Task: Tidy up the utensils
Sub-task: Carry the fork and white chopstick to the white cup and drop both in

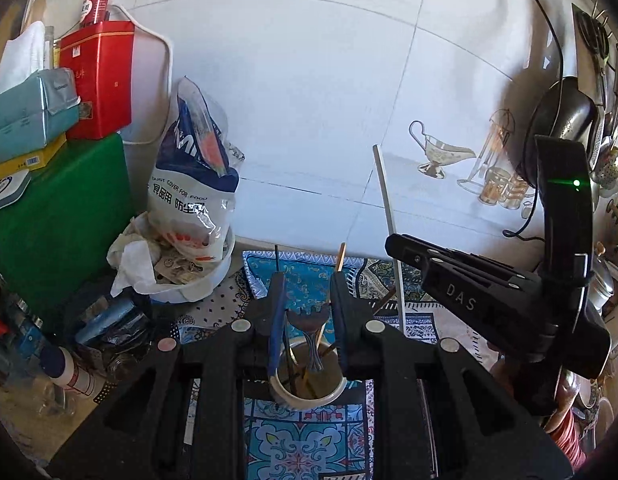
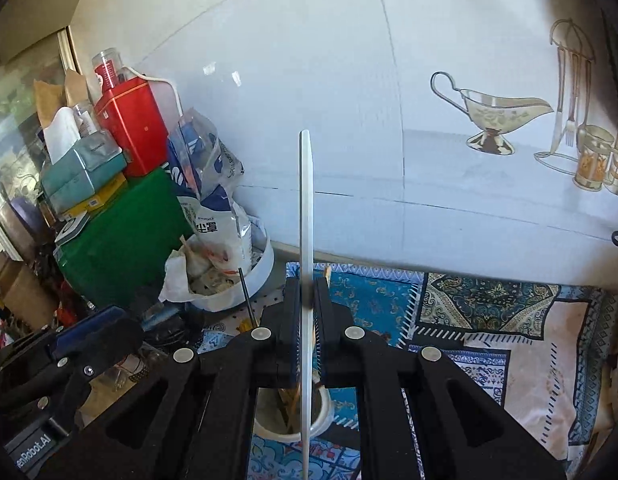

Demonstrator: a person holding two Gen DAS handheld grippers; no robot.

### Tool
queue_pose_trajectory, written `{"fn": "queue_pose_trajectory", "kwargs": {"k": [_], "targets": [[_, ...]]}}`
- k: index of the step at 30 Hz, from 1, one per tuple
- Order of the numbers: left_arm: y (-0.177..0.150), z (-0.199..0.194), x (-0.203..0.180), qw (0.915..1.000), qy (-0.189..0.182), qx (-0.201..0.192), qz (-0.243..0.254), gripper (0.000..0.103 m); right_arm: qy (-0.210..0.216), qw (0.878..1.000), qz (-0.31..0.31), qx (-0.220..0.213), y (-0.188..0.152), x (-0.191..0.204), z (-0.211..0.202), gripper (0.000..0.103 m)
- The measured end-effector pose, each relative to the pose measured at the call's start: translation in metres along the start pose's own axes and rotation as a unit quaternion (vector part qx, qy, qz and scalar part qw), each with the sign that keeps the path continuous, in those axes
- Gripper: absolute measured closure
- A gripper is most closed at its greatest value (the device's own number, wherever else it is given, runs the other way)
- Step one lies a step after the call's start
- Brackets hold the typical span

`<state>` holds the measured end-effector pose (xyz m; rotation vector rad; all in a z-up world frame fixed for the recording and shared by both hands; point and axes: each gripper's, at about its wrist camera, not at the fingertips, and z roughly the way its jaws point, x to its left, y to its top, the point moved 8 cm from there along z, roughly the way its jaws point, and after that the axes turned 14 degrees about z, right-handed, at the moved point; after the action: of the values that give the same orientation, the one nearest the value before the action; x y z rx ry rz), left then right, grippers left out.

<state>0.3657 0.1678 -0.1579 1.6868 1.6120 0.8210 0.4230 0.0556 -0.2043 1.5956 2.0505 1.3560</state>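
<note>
Right now the right gripper (image 2: 307, 300) is clamped on a long, thin white stick (image 2: 305, 216), which stands nearly upright between its black pads and runs down past them into a round white cup (image 2: 325, 416) just below. That cup also holds wooden chopsticks (image 2: 295, 400). The left gripper (image 1: 307, 304) stands partly apart with a patterned spoon-like utensil (image 1: 311, 326) between its fingers; whether the pads press on it I cannot tell. Directly beneath these jaws sits the same white cup (image 1: 307, 398), on a blue patterned cloth (image 1: 305, 440). Left of both grippers stand a white food-cover bag (image 1: 193, 168), a red tin (image 1: 103, 80) and a green box (image 1: 61, 216).
</note>
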Motion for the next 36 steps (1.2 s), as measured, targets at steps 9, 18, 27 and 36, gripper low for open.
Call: {"fn": "queue_pose_trajectory", "kwargs": {"k": [9,18,27,36], "targets": [[-0.017,0.030,0.013,0.9989,-0.029,0.034,-0.009,0.082,-0.015,0.999,0.033,0.006,-0.006,-0.001,0.049,0.097],[-0.038,0.063,0.015,0.9961,-0.048,0.075,0.004,0.082,-0.047,0.998,0.040,-0.013,-0.020,-0.013,0.076,0.097],[-0.056,0.089,0.013,0.9915,-0.067,0.111,0.005,0.082,-0.053,0.998,0.028,0.007,-0.039,-0.017,0.073,0.097],[-0.068,0.104,0.007,0.9873,-0.073,0.141,0.003,0.082,-0.075,0.995,-0.011,0.064,-0.069,-0.021,0.068,0.097]]}}
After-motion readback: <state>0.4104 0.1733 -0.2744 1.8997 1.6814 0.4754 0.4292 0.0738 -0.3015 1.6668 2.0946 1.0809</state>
